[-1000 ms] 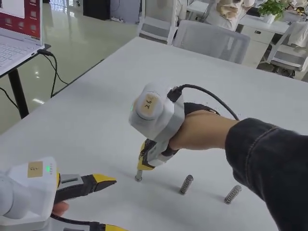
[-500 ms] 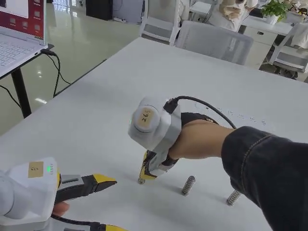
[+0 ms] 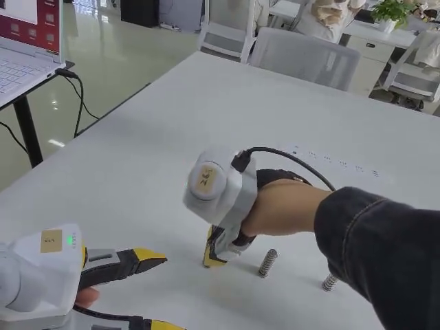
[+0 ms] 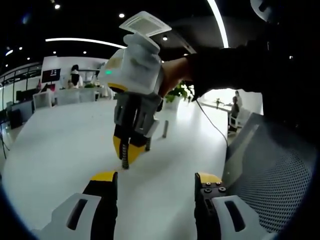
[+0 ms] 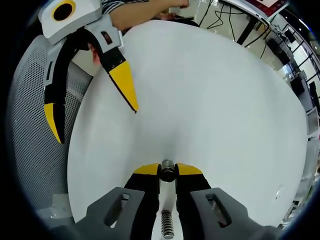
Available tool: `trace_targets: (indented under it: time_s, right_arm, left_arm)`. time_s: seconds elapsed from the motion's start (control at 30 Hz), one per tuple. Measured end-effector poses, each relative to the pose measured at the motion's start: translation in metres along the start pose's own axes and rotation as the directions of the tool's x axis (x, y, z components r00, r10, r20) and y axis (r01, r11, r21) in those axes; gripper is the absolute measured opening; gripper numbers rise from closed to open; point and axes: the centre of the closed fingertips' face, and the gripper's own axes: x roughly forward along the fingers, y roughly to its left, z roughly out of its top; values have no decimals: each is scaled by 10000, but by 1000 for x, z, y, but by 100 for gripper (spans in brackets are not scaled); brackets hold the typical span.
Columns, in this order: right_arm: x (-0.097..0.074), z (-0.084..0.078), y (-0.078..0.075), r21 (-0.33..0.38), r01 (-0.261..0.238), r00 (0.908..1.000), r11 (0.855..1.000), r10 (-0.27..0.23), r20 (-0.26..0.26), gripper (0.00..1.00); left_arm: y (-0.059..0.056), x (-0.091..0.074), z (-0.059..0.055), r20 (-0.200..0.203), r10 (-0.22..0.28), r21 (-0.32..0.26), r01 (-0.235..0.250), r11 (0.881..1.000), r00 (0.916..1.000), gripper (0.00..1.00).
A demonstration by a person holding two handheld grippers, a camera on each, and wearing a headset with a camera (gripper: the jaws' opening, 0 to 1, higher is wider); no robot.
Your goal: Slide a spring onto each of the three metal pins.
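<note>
The right gripper (image 5: 167, 170) is clamped on a coiled grey metal spring (image 4: 125, 159), held upright against the white worktop (image 3: 206, 103) near its near edge. The left gripper (image 4: 155, 179) hovers close by, jaws apart.

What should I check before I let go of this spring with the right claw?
1. Right claw shut on the coiled metal spring: ok.
2. Spring standing upright on the white table: ok, judged from the left gripper view.
3. Spring fully seated: cannot tell, the claw covers its foot.
4. Left claw open and apart from the work: ok.
5. Two other coiled springs standing upright nearby: ok.
</note>
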Motion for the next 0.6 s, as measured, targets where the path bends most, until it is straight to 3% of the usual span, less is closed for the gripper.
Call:
trace_targets:
  time_s: [0.6]
  right_arm:
    - [4, 2, 2, 18, -23, 10000, 10000, 23, 87, 9]
  left_arm:
    - [-2, 2, 3, -18, 3, 9, -3, 10000, 10000, 57]
